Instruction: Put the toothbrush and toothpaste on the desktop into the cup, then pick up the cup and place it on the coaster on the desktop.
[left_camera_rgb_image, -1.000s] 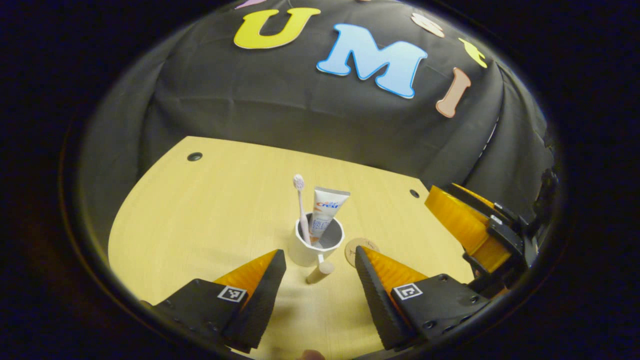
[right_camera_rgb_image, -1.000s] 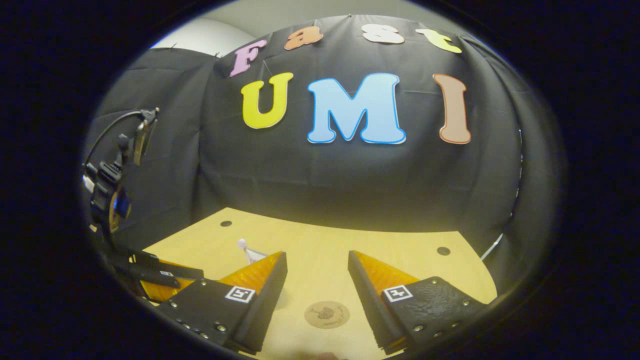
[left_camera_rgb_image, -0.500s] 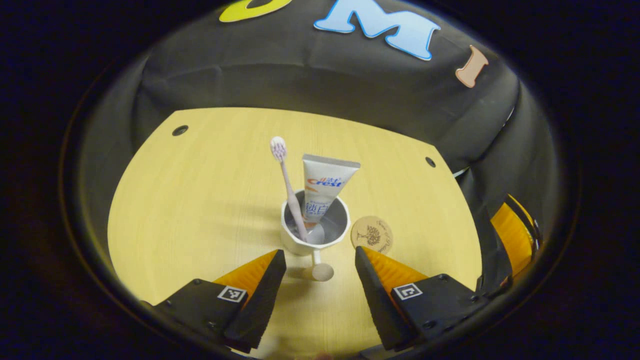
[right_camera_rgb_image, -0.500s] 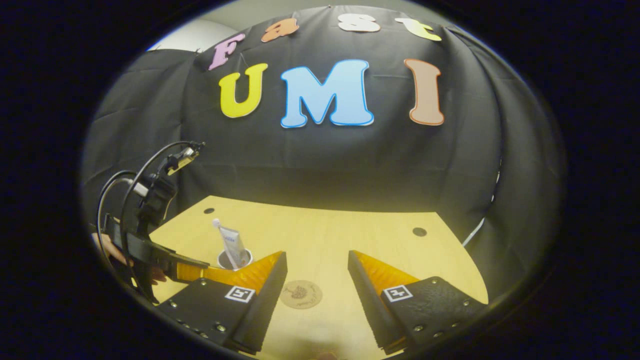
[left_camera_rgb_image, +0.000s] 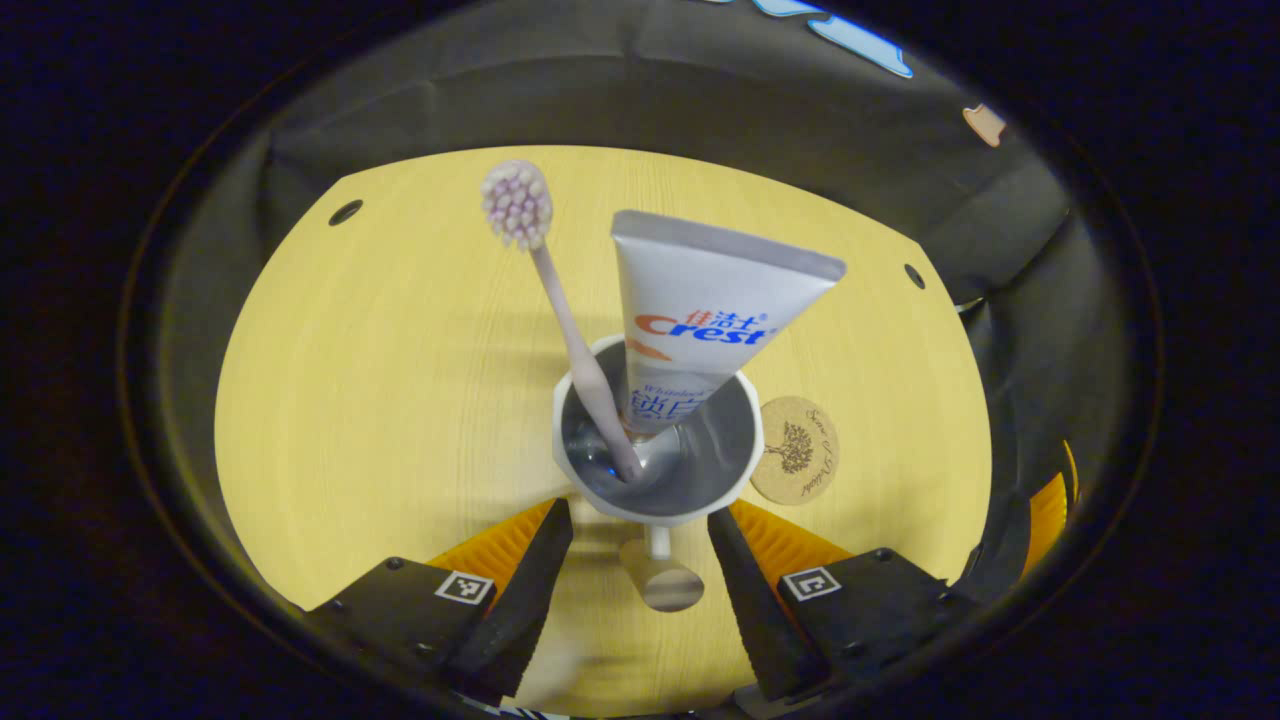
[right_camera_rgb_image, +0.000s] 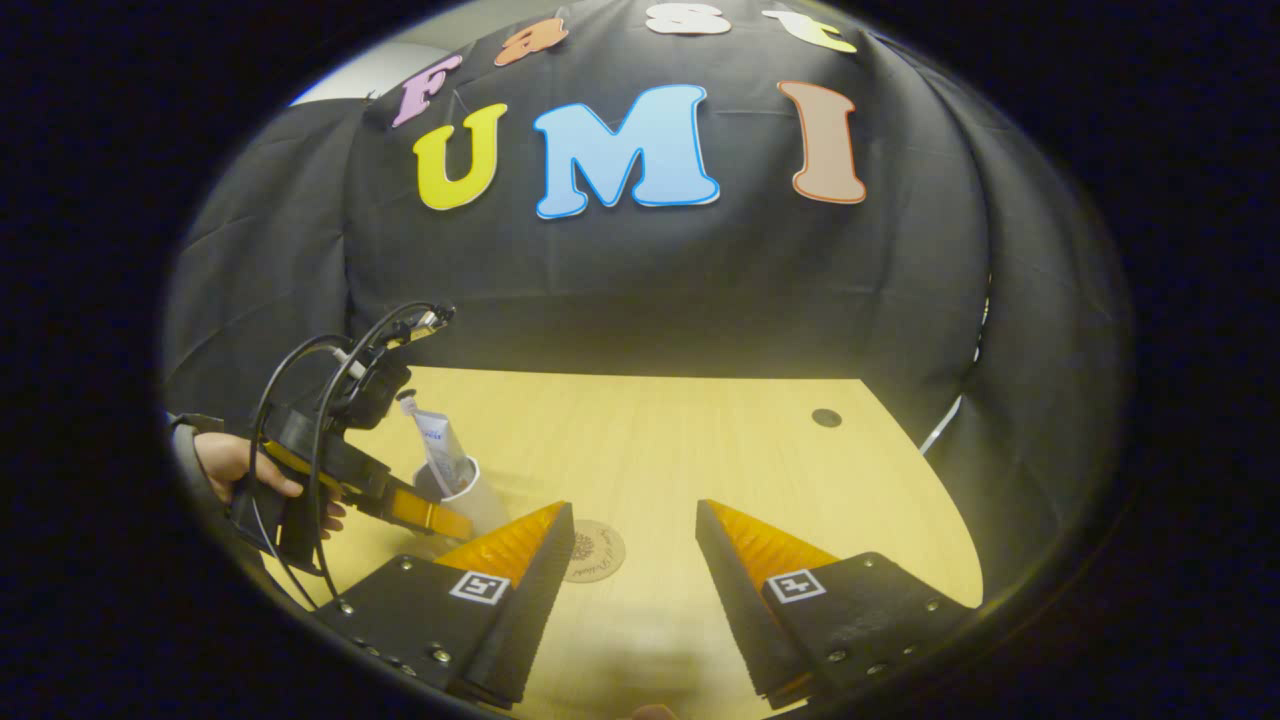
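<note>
A white cup (left_camera_rgb_image: 600, 495) stands on the wooden desktop (left_camera_rgb_image: 380, 380), holding a pink toothbrush (left_camera_rgb_image: 560, 320) and a toothpaste tube (left_camera_rgb_image: 700, 320), both upright. Its handle, ending in a round wooden knob (left_camera_rgb_image: 668, 585), points toward me. My left gripper (left_camera_rgb_image: 638, 515) is open, one finger on each side of that handle, just below the cup's rim. A round wooden coaster (left_camera_rgb_image: 795, 463) lies right beside the cup. In the right gripper view, my right gripper (right_camera_rgb_image: 630, 540) is open above the desktop, with the coaster (right_camera_rgb_image: 596, 552) just beyond its left finger and the cup (right_camera_rgb_image: 470, 495) farther left.
A hand (right_camera_rgb_image: 235, 465) holds the left gripper (right_camera_rgb_image: 420, 512) with looping cables at the left of the right gripper view. The desktop has small dark holes (left_camera_rgb_image: 345, 212) (left_camera_rgb_image: 914, 276) near its back corners. Black cloth walls close the back and sides.
My left gripper has moved forward and down onto the cup, so its fingers now flank the handle. The right gripper has shifted, and the cup and coaster now sit to its left.
</note>
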